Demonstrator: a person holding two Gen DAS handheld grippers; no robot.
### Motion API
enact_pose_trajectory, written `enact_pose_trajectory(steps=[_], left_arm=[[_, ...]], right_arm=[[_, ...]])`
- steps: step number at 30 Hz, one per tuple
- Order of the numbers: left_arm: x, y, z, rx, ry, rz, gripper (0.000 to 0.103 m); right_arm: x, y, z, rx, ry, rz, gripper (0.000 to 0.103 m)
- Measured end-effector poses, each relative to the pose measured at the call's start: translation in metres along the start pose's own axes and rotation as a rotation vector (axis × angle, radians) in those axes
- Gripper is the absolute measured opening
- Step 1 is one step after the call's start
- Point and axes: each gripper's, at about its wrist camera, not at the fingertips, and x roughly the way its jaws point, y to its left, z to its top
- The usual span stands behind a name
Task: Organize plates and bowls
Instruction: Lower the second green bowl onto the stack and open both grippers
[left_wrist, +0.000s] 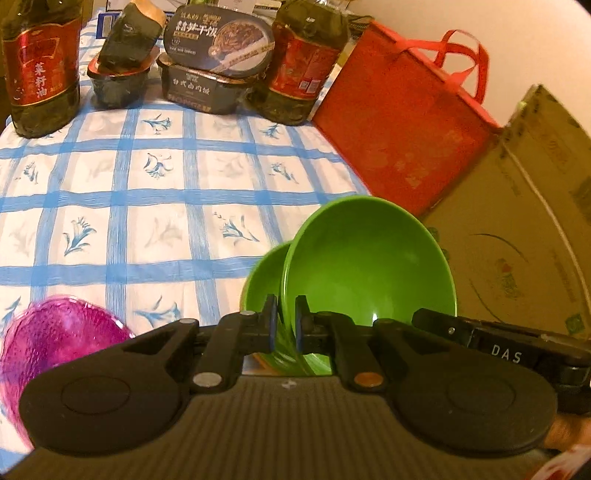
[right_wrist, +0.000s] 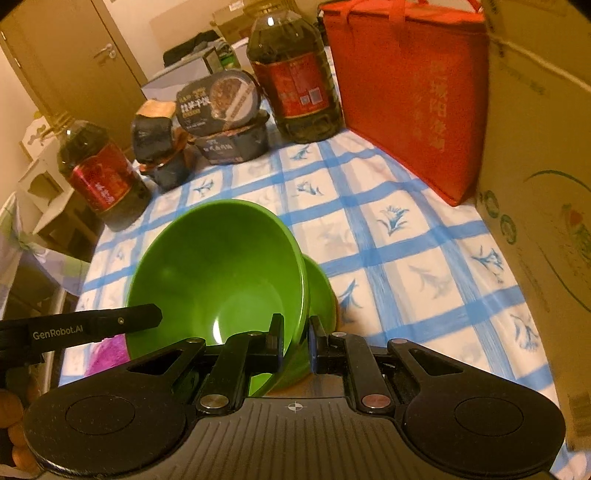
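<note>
Got both grippers on the green bowl (left_wrist: 369, 266) now: left gripper (left_wrist: 285, 325) and right gripper (right_wrist: 295, 336) jaws clamped on opposite rims, tilted over a 2nd green bowl (right_wrist: 319, 291) above the checked tabletop (left_wrist: 147, 184).

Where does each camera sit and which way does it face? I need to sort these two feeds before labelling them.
Left wrist: on the left gripper, looking down along its fingers across the checked tablecloth toward the oil bottles; its fingers pinch the green bowl's rim, the right gripper enters from the right.
Right wrist: on the right gripper, angled down toward the red bag; it pinches the same bowl's opposite rim, the left gripper enters from the left.
Shared: nested green bowls, food boxes, bottles, bag, purple dish.
</note>
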Motion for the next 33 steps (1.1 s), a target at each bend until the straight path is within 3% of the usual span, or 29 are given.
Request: enact_pose_trajectory(steps=[8, 19, 25, 27, 29, 33], left_arm=[[0.04, 0.016, -0.006, -0.01, 0.06, 0.016, 0.007], [0.054, 0.02, -0.009, 0.008, 0.07, 0.031, 0.007], [0.058, 0.02, -0.01, 0.027, 0.059, 0.034, 0.009], [0.056, 0.021, -0.01, 0.021, 0.045, 0.032, 0.011], [0.054, 0.022, -0.01, 0.013, 0.037, 0.02, 0.012], [0.046, 0.024, -0.012, 0.007, 0.013, 0.016, 0.013]], right_arm=[[0.038, -0.004, 0.0, -0.045, 0.046, -0.045, 0.013], [0.058, -0.002, -0.004, -0.086, 0.079, -0.077, 0.013], [0.061, 0.002, -0.005, -0.116, 0.071, -0.091, 0.013], [0.061, 0.002, -0.004, -0.124, 0.064, -0.091, 0.016], [0.057, 0.0, -0.003, -0.118, 0.036, -0.093, 0.025], [0.043, -0.004, 0.0, -0.091, -0.023, -0.066, 0.027]])
